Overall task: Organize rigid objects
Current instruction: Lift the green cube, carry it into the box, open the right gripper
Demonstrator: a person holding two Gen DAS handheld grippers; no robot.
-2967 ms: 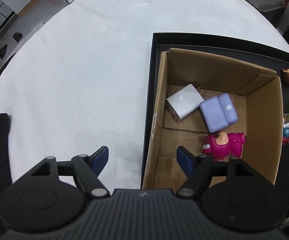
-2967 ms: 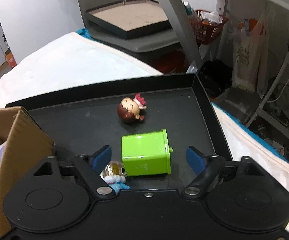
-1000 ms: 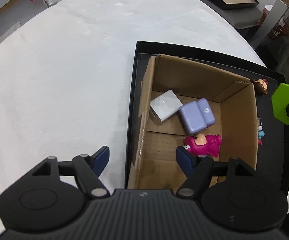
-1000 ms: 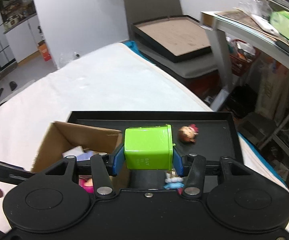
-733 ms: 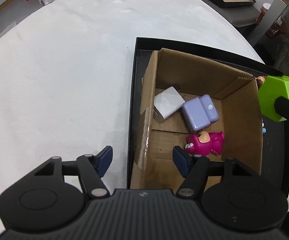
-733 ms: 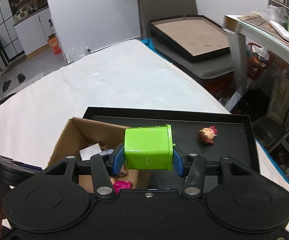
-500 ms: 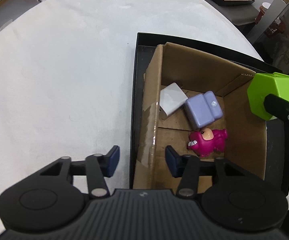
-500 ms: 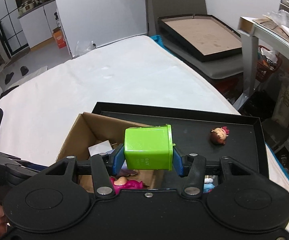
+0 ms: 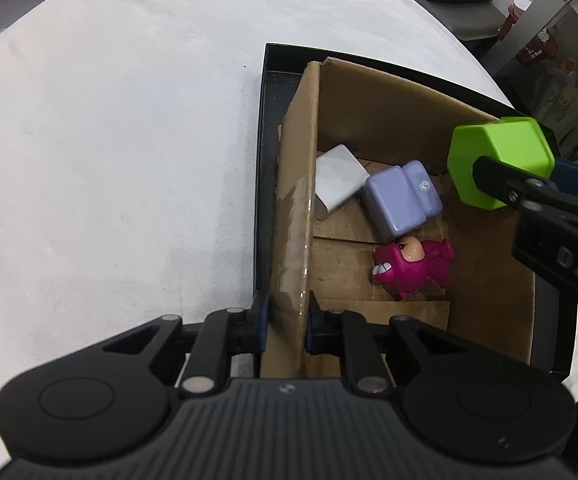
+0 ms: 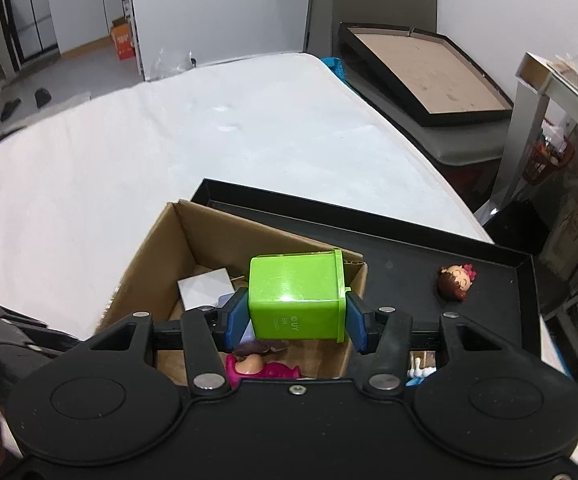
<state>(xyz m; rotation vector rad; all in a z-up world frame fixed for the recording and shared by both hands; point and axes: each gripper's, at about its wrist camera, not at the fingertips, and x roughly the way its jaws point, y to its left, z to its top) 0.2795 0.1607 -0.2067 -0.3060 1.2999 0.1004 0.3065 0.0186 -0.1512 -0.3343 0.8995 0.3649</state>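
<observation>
Right wrist view is showing the right gripper with its jaws pressing blue pads against both flat sides of a glossy lime-green plastic container, a boxy, faceted piece with a raised lip at one end and small moulded lettering on its near face. The container is hanging in the air above the right wall of the open cardboard box, clear of the floor of the box. From the left wrist view the same container is appearing at about 2 o'clock, hexagonal in outline.

The left gripper is clamping its jaws, nearly shut, on the thin left wall of the box, one pad outside and one inside; a strip of clear tape is shining on that corrugated edge.

Inside the box, a smooth white rectangular block is lying toward 12 o'clock, touching a rounded lavender plastic piece just to its right. A glossy magenta dinosaur-like figurine is sitting toward 3 o'clock of the floor.

The box is standing in a shallow black tray, where a small brown-haired doll head is resting at 3 o'clock. The tray is sitting on a white, softly textured desk.
</observation>
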